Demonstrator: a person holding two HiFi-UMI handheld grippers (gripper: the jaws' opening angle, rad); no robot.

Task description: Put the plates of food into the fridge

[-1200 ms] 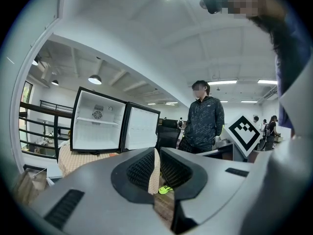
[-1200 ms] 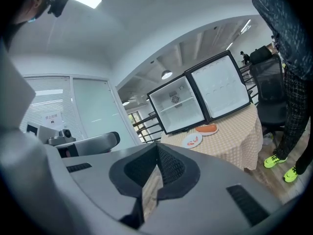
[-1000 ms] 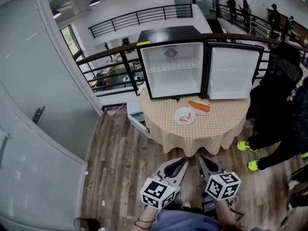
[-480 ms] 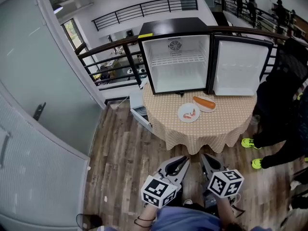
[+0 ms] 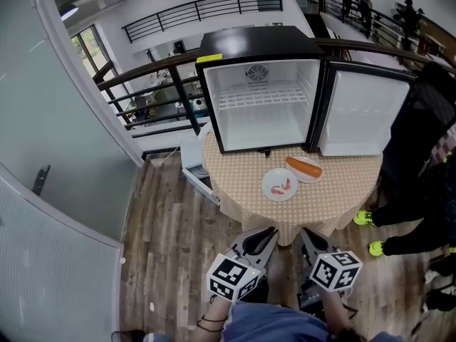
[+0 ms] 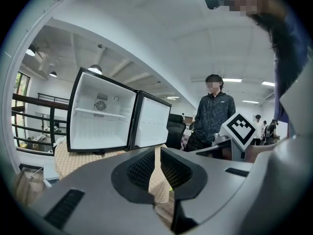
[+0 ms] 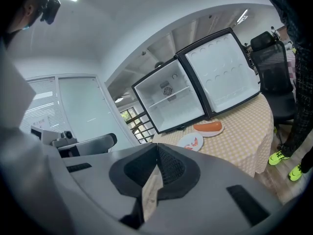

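Left gripper (image 5: 261, 239): you held it short of the desk (image 5: 342, 191), fingers together, nothing between them. Fridge (image 5: 260, 112): stood on the desk, door swung open, shelf and floor bare. White plate (image 5: 278, 186): on the desk before the fridge, pink pieces on it, possibly shrimp. Second plate (image 5: 306, 169): just beside it, bearing an orange sausage-like piece. Right gripper (image 5: 311, 242): fingers together, empty. Progress: neither plate was loaded; both remained for you to carry in.
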